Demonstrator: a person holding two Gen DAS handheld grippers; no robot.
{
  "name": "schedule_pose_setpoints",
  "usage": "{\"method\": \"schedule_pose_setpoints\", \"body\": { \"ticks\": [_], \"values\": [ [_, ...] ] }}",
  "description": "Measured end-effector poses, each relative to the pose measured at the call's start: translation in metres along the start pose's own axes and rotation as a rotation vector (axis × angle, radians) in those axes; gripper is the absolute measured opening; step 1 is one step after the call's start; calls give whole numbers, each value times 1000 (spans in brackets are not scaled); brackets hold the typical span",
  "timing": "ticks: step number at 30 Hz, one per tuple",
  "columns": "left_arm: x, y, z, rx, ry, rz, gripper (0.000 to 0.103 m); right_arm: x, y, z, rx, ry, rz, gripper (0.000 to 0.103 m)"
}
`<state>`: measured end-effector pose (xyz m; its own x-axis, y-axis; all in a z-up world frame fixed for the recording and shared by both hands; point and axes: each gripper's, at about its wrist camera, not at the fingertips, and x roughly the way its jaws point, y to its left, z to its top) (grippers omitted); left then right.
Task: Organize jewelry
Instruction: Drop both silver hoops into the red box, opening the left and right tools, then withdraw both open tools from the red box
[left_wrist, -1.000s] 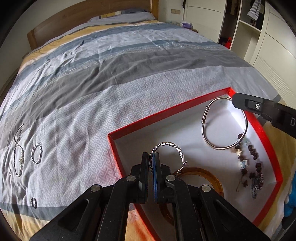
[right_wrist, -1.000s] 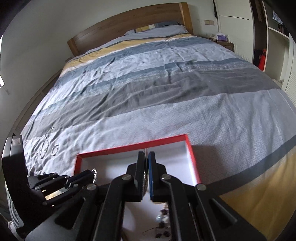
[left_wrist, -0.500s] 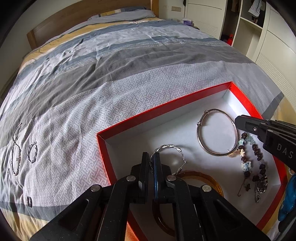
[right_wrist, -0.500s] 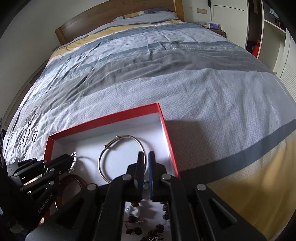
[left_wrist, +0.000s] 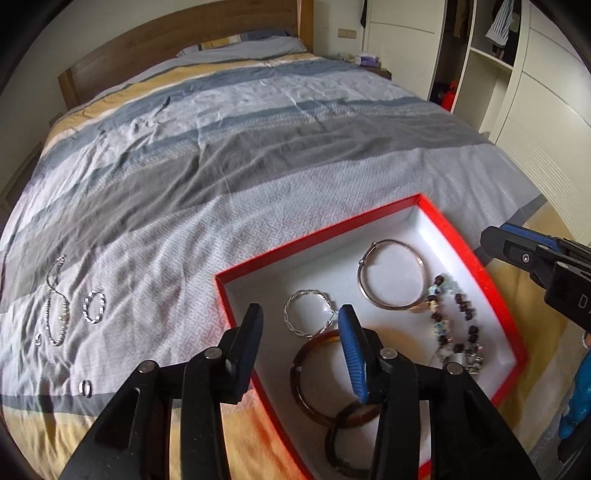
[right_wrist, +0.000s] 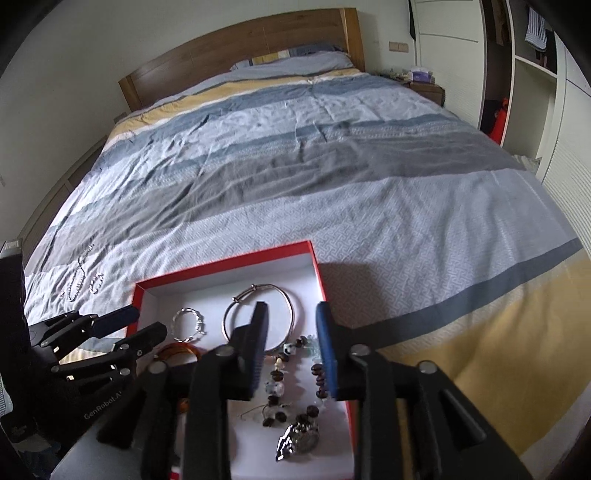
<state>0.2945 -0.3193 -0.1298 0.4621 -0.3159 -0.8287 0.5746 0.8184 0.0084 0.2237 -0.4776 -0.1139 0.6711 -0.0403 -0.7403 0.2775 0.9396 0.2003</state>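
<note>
Patterned bedspread (left_wrist: 258, 166) bears red cardboard box (left_wrist: 513, 332) holding twisted silver hoop (left_wrist: 308, 317).

Wide bed (left_wrist: 258, 155) under grey, blue, yellow striped cover; brown wooden headboard (right_wrist: 236, 55) behind; grey pillow (right_wrist: 295, 61) against it. White open-shelf wardrobe (left_wrist: 491, 62) right, small wooden nightstand (right_wrist: 426, 88) beside bed.

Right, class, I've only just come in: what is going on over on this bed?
A person is sorting jewelry with two hand-held tongs. Both the left tongs and the right tongs hang over the red box, jaws opening and gripping nothing. A twisted silver hoop and a plain silver bangle lie inside. A matching hoop and chain wait on the bedspread.
</note>
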Motion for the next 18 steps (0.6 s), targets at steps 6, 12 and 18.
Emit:
{"method": "schedule_pose_setpoints", "body": {
  "ticks": [6,12,18],
  "values": [
    [-63,5,5,-1,-82,36,57,-51,3,-2,25,-70,-11,34],
    [-128,16,0,-22,-164,76,68,-100,15,-10,37,-129,-26,38],
    [-186,32,-19,-42,-239,106,73,-136,36,-22,35,-167,-31,41]
  ]
}}
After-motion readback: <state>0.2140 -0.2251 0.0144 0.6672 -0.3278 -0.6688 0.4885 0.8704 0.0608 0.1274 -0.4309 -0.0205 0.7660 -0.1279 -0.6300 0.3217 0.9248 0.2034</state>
